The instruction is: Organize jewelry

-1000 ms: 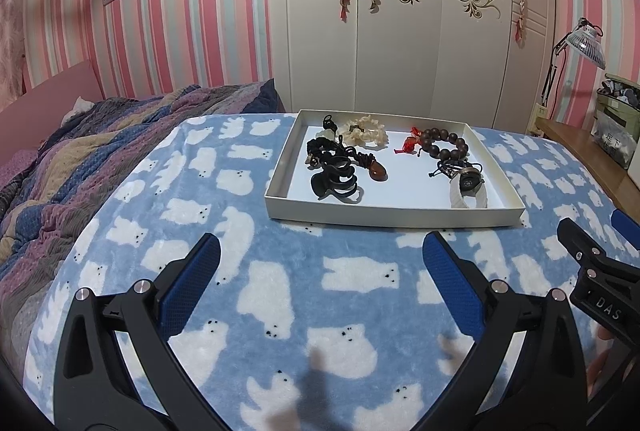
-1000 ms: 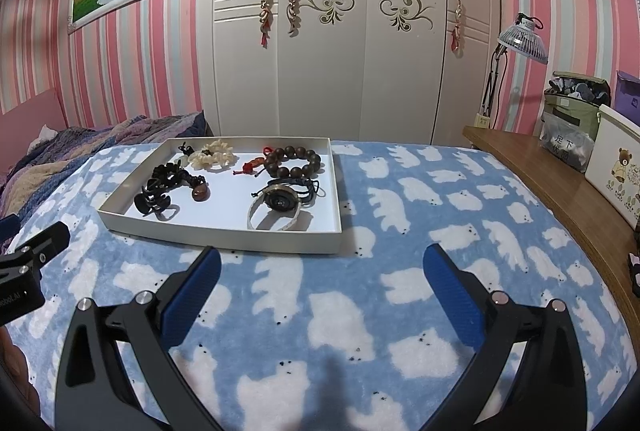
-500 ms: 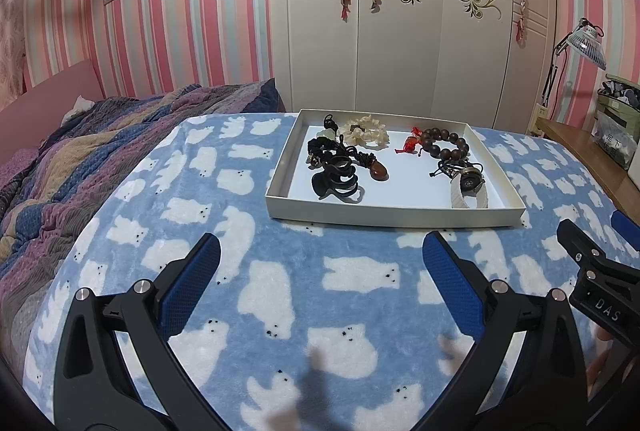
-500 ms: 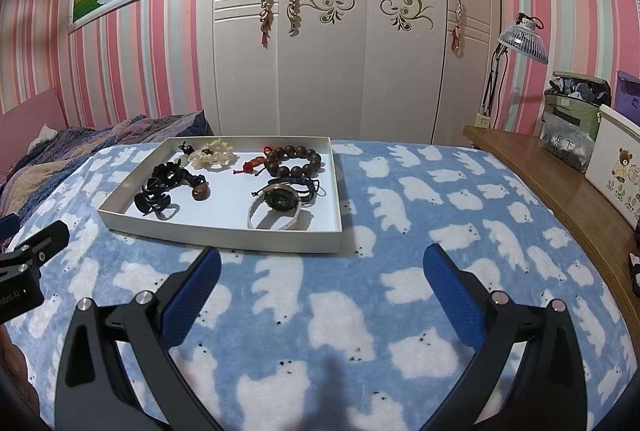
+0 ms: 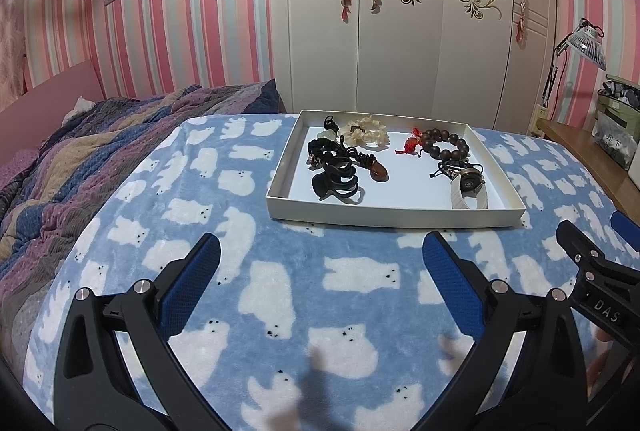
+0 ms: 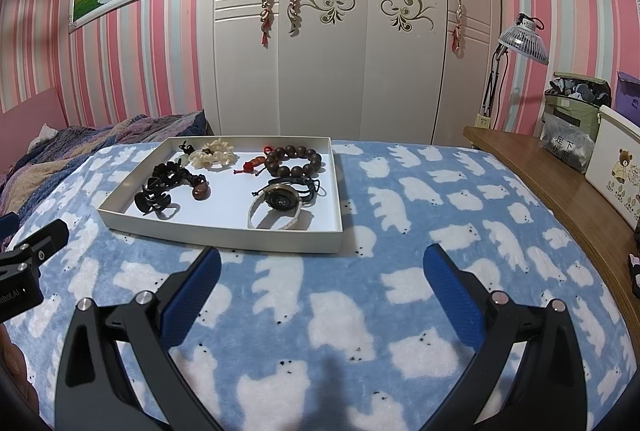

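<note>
**A:** What have you got on your end?

**B:** My left gripper [image 5: 320, 263] is spread wide, blue pads apart, nothing between them, hovering over the blue polar-bear blanket [image 5: 280, 279]. My right gripper [image 6: 320, 263] is the same: jaws wide, empty, above the same blanket.

**A:** And the jewelry?

**B:** All ahead of both grippers, inside the shallow white tray [image 5: 384, 216] lying flat on the blanket. From the left one, the tray is ahead and slightly right; from the right one, ahead and to the left.

**A:** What's in it?

**B:** Nearest the left gripper, a black hair claw [image 5: 335, 183], with a brown pendant on black cord [image 5: 378, 171] just beside it. Nearest the right gripper, a watch with a white strap [image 6: 280, 205]. Beyond that, a dark wooden bead bracelet [image 6: 294, 161] and a small red knotted charm [image 6: 252, 166]. At the far edge, a cream-coloured bracelet [image 6: 214, 156].

**A:** Anything further out?

**B:** White wardrobe doors [image 6: 320, 51] behind the bed, a wooden desk [image 6: 560, 183] off to the right.
</note>
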A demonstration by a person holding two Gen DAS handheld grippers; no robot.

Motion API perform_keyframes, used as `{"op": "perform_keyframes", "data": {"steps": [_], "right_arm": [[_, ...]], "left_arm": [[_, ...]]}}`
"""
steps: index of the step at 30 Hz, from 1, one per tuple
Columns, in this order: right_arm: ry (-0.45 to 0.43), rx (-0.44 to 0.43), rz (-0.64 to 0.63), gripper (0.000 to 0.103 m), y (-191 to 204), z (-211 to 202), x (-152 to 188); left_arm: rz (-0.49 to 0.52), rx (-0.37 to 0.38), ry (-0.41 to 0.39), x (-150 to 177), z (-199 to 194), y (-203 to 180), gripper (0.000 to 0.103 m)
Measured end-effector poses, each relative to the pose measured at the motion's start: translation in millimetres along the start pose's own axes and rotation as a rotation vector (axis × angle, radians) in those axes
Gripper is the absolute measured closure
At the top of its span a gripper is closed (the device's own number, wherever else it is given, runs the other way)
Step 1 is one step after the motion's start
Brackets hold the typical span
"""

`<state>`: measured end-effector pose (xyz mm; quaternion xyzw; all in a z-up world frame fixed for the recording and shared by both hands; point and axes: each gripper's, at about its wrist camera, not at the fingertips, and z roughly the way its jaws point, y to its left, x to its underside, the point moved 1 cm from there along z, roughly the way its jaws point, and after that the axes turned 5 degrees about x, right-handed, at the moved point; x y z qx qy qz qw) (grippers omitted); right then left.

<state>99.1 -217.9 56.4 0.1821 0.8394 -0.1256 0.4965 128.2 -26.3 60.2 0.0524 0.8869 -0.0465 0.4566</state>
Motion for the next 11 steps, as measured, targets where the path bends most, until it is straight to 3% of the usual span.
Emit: {"op": "perform_keyframes", "data": {"steps": [11], "right_arm": [[0.003, 0.001, -0.003, 0.002, 0.5, 0.6, 1.7]], "left_arm": [[0.003, -0.009, 0.017, 1.4, 3.8, -1.6, 0.003]]}}
